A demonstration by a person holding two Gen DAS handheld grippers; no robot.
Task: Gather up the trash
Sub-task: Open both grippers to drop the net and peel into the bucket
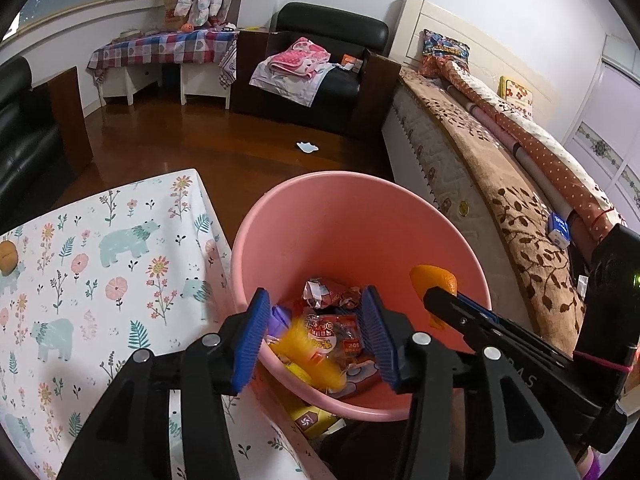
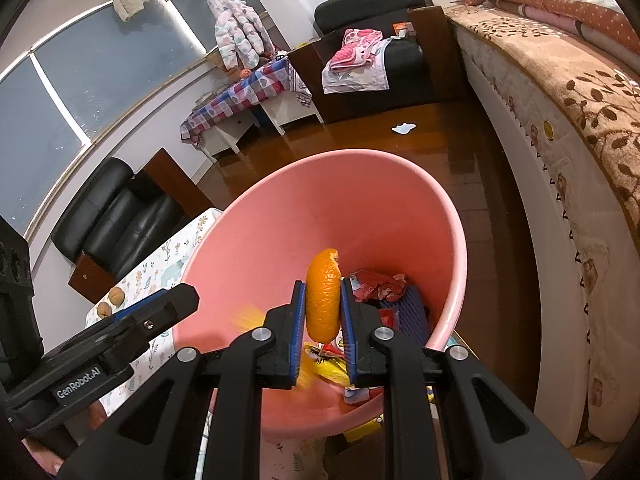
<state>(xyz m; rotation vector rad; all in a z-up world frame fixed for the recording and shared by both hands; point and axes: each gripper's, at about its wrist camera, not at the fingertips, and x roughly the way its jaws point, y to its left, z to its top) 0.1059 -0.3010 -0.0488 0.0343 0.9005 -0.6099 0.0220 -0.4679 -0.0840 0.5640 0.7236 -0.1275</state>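
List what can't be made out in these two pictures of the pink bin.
- Yellow item in the pink bin: motion-blurred in both views, so not identifiable.
- Bin bottom: covered by wrappers and hidden behind both grippers.
- Orange peel: lower end hidden by the right gripper; half-hidden by it in the left view.
- White scrap on the floor: too small.

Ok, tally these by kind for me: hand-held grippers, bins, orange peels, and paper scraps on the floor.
Hand-held grippers: 2 (left hand-held gripper, right hand-held gripper)
Pink bin: 1
Orange peel: 1
Paper scrap on the floor: 1
Total: 5
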